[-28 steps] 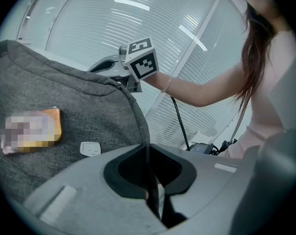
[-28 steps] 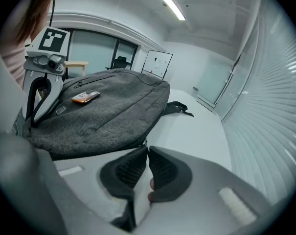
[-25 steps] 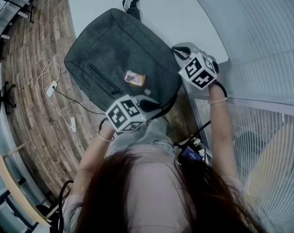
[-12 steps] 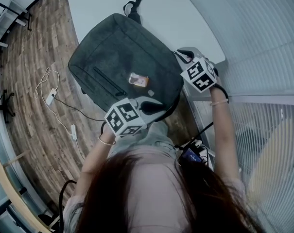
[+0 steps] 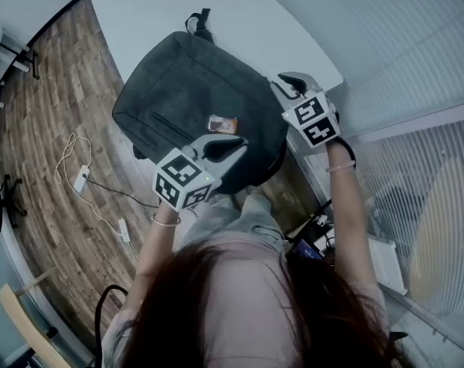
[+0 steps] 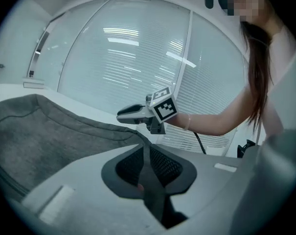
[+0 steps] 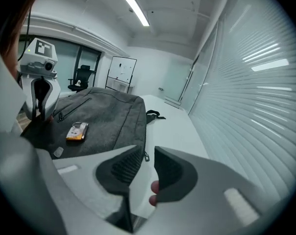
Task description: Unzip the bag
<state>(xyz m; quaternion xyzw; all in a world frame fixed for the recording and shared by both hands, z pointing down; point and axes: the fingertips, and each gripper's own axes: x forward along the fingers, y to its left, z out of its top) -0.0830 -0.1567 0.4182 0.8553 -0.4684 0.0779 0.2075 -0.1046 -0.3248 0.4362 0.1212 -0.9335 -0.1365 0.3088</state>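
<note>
Left gripper (image 5: pixel 235 145), pale grey moulded plastic with dark ribbed pads, has its jaws closed on a dark part of the bag (image 5: pixel 193 90) at the bag's near corner. Whether that part is a strap or a fold of fabric is unclear. The left forearm reaches forward from the person's body, wrist bent, with the gripper's marker cube (image 5: pixel 182 179) facing up.

The bag is a flat, rounded-rectangle backpack in dark grey felt-like cloth. It lies on its back on a smooth white table (image 5: pixel 139 14), turned at an angle to the person. A slanted pocket zip (image 5: pixel 169 124) crosses its front panel, and a small orange tag (image 5: pixel 222 124) lies on the cloth near the middle. A black carry handle (image 5: pixel 199 23) sticks out at the far end.

Beside the bag's right edge, the right gripper (image 5: pixel 289 83) hovers with its jaws apart and nothing between them. Through the gap, a small metal zip pull (image 7: pixel 145 156) shows on the bag's side seam. The right arm stretches forward, nearly straight, its cube (image 5: pixel 312 119) turned towards the head camera.

Around the table are a floor (image 5: pixel 47 129) of brown wood planks with a white cable (image 5: pixel 74 148) on it, and slatted blinds (image 5: pixel 416 52) to the right.
</note>
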